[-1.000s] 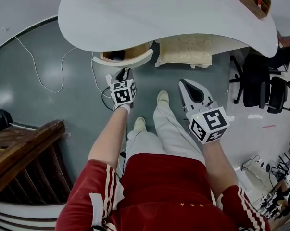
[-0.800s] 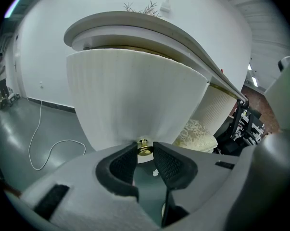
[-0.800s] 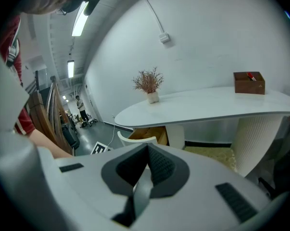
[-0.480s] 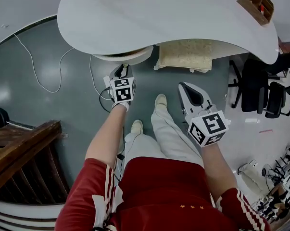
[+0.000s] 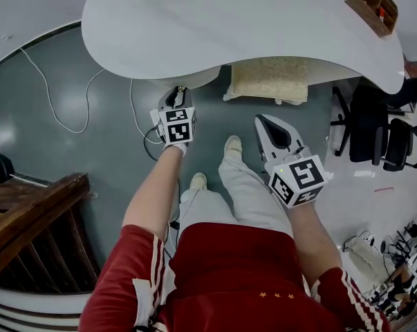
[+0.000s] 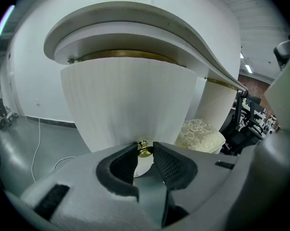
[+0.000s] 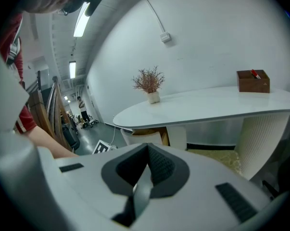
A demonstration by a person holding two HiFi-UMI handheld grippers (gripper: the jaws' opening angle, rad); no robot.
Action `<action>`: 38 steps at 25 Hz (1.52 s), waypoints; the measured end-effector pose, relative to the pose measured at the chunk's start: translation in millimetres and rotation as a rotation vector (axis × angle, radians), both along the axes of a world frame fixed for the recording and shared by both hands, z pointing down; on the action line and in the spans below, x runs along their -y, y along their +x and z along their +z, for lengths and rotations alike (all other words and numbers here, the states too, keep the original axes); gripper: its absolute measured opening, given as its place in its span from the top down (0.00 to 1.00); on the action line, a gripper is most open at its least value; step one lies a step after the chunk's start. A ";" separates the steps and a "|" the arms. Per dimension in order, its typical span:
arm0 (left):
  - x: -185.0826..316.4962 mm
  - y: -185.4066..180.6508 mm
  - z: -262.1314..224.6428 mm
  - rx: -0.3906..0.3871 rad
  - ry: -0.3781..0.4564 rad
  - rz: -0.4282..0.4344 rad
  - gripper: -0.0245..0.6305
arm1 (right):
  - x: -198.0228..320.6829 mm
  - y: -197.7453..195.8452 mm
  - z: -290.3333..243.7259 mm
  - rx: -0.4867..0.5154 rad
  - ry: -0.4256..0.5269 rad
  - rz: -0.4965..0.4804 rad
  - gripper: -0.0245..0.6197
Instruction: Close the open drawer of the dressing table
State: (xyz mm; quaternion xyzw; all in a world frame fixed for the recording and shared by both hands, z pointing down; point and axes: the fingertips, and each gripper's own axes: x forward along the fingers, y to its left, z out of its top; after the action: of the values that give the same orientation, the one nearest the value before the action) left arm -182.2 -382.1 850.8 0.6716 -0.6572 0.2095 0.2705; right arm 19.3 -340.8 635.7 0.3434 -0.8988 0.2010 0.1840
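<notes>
The white dressing table (image 5: 243,19) spans the top of the head view. Its ribbed, curved drawer front (image 6: 125,100) fills the left gripper view and sits almost fully under the table top; only a thin rim (image 5: 189,81) shows from above. My left gripper (image 5: 175,102) reaches up to that front. Its jaws (image 6: 145,153) are shut on the small gold drawer knob (image 6: 144,149). My right gripper (image 5: 272,128) hangs apart over the floor, right of the drawer, pads together and holding nothing (image 7: 147,150). From that side the drawer (image 7: 141,137) still shows a strip of wood.
A cream lace stool (image 5: 267,80) stands under the table, right of the drawer. A wooden box (image 5: 371,2) and a potted dry plant (image 7: 149,88) sit on the top. A white cable (image 5: 56,109) lies on the floor, dark wooden furniture (image 5: 35,213) at left, black chairs (image 5: 381,123) at right.
The drawer has slid in under the table top, hiding its wooden inside. My left gripper moved forward with it, still on the knob. The right gripper stayed put.
</notes>
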 end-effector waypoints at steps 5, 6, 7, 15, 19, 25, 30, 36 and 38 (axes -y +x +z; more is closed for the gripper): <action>15.0 -3.4 -0.8 -0.003 0.010 0.001 0.81 | 2.9 -2.5 3.1 0.012 0.012 0.010 0.95; 18.0 -4.4 -1.1 -0.004 0.012 0.000 0.81 | 2.5 -3.6 2.8 0.014 0.015 0.010 0.95; 21.5 -5.4 -1.4 -0.004 0.015 -0.002 0.81 | 2.2 -4.3 2.7 0.016 0.018 0.008 0.95; 55.4 -15.3 -2.2 0.010 0.047 -0.025 0.81 | 7.5 3.6 9.1 0.013 0.022 0.023 0.95; 67.5 -18.7 -3.6 0.010 0.056 -0.031 0.81 | 9.9 3.8 12.9 0.013 0.026 0.024 0.95; 69.9 -20.0 -4.3 0.020 0.096 -0.051 0.81 | 15.0 1.5 18.9 0.025 0.027 0.019 0.95; 71.4 -19.3 -3.3 0.046 0.101 -0.040 0.80 | 18.1 2.9 23.0 0.028 0.025 0.019 0.95; 72.2 -19.2 -3.1 0.052 0.090 -0.043 0.80 | 12.3 7.5 24.4 0.027 0.018 0.021 0.95; 70.6 -14.3 -2.6 0.066 0.086 -0.013 0.75 | 7.3 10.9 24.1 0.027 0.007 0.029 0.95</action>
State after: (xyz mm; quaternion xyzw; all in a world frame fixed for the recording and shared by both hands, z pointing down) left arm -196.5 -452.8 848.2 0.6711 -0.6784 0.2012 0.2210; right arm 30.2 -348.1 659.9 0.3543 -0.8968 0.2052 0.1678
